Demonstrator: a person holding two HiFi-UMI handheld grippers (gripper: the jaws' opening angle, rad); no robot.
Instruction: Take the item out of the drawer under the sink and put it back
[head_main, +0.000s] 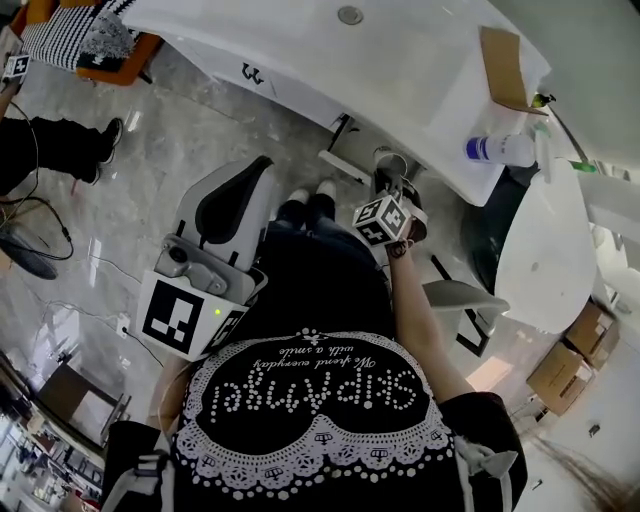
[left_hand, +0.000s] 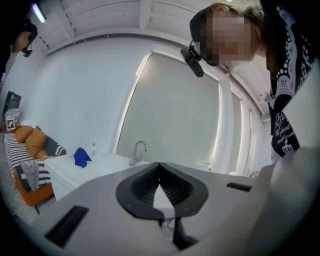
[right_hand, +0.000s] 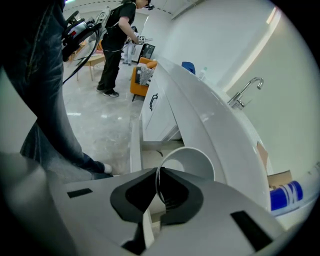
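My right gripper (right_hand: 159, 170) points down and is shut on the rim of a white cup (right_hand: 189, 161), held just above the open drawer (right_hand: 134, 148) under the white sink counter (right_hand: 210, 112). In the head view the right gripper (head_main: 388, 185) sits close to the counter's (head_main: 400, 70) front edge, and its marker cube faces up. My left gripper (left_hand: 159, 165) is shut on nothing and aims roughly level across the room at the counter with its faucet (left_hand: 138, 152). From the head, the left gripper (head_main: 250, 180) hangs over the floor to the left of the person's legs.
A blue cloth (left_hand: 81, 156) and a small bottle (left_hand: 93, 149) lie on the counter. A blue-and-white bottle (head_main: 500, 150) and cardboard (head_main: 503, 68) sit at its right end. A round white tub (head_main: 550, 260) and boxes (head_main: 565, 360) stand to the right. An orange sofa (right_hand: 142, 75) and a standing person (right_hand: 115, 45) are further off.
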